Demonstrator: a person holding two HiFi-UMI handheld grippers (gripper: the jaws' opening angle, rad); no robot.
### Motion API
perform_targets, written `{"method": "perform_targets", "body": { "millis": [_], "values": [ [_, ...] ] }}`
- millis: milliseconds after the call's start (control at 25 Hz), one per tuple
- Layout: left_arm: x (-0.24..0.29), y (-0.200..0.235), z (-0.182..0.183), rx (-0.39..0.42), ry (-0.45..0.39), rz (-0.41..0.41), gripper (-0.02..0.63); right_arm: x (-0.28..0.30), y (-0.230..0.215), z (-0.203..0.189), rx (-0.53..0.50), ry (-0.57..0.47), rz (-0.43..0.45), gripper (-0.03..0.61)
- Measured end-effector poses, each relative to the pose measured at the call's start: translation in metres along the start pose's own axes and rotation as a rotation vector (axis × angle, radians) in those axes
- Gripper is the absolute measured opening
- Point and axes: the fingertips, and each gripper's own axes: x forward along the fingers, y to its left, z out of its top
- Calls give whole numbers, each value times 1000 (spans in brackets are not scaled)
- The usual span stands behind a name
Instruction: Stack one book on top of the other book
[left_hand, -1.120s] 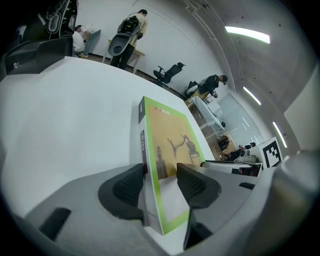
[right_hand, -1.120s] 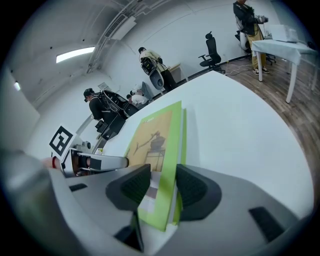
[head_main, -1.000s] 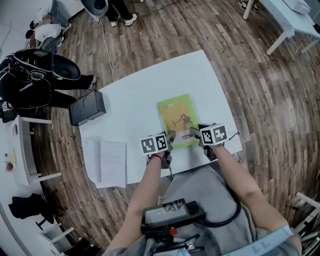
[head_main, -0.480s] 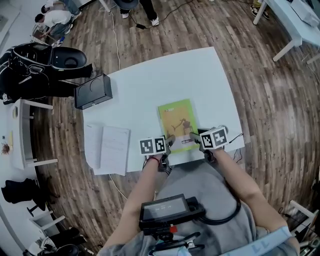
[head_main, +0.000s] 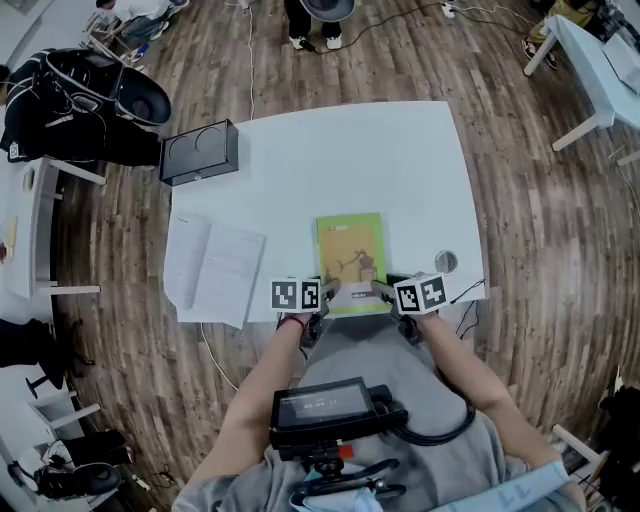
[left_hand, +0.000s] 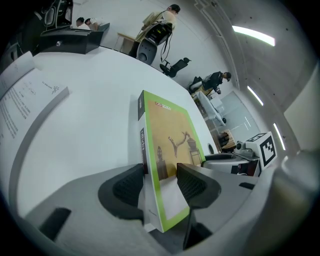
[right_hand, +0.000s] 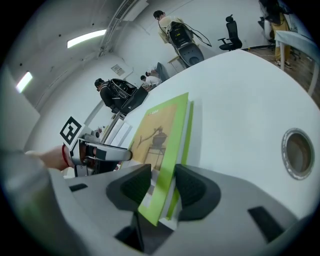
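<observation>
A green-edged book with a tan cover sits near the front of the white table. My left gripper is shut on its near left corner by the spine, and my right gripper is shut on its near right corner. The left gripper view shows the book between that gripper's pads, with the right gripper beyond. From the right gripper, the book is tilted in the jaws. An open white book lies at the table's left.
A black box stands at the table's far left corner. A round cable hole is in the tabletop right of the green book. Chairs, bags and people stand on the wooden floor beyond the table.
Both grippers and the green book have come nearer the table's front edge. The head view has shifted, so the table now looks squarer.
</observation>
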Motion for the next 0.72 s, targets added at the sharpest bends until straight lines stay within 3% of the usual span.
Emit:
{"method": "perform_targets", "body": {
  "millis": [560, 720],
  "values": [
    [1, 0, 0, -7, -39, 3, 213, 1, -1, 1, -22, 50, 11, 156],
    [-3, 0, 4, -2, -67, -22, 224, -3, -3, 6, -23, 13, 28, 156]
  ]
}}
